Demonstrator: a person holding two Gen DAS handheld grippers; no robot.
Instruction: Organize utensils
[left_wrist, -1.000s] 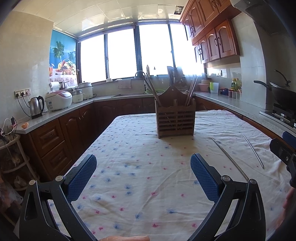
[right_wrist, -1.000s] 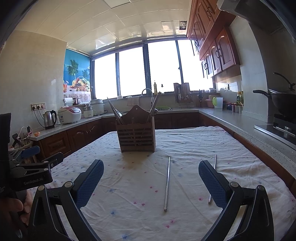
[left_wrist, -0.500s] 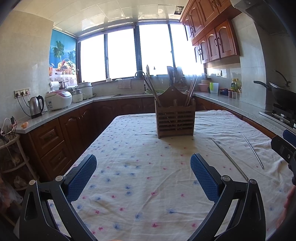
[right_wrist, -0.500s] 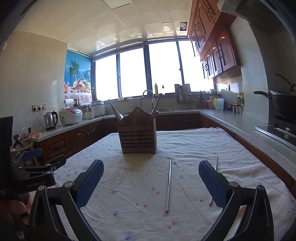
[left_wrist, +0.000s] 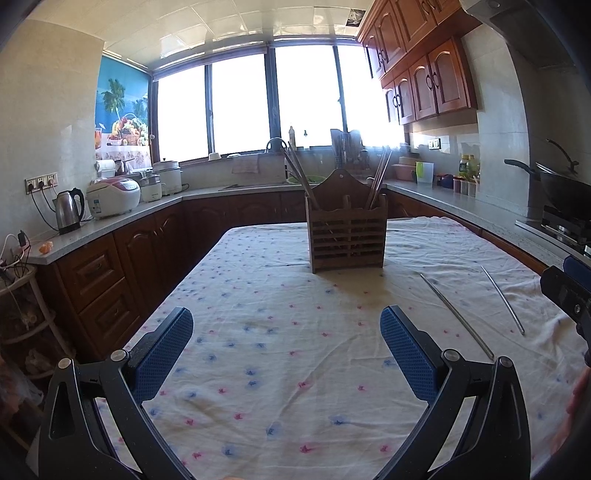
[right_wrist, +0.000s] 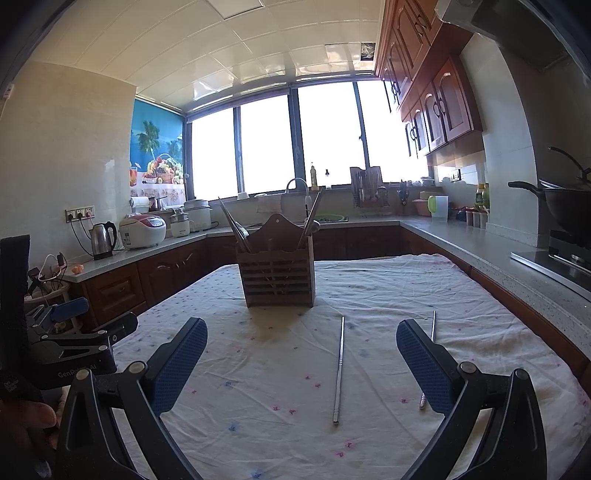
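A kitchen is seen from just above a cloth-covered counter, the white cloth dotted with small pink and blue flowers. The left tool is held low in the foreground with its two blue-padded fingers spread wide, nothing between them. Farther back, near the middle, a slatted wooden utensil holder stands upright, with several long utensils leaning out of its top. To the right of the holder, two metal chopsticks lie flat on the cloth, apart from each other. At the right edge, part of the right tool is visible. A kettle is seen beside a rice cooker at the left wall.
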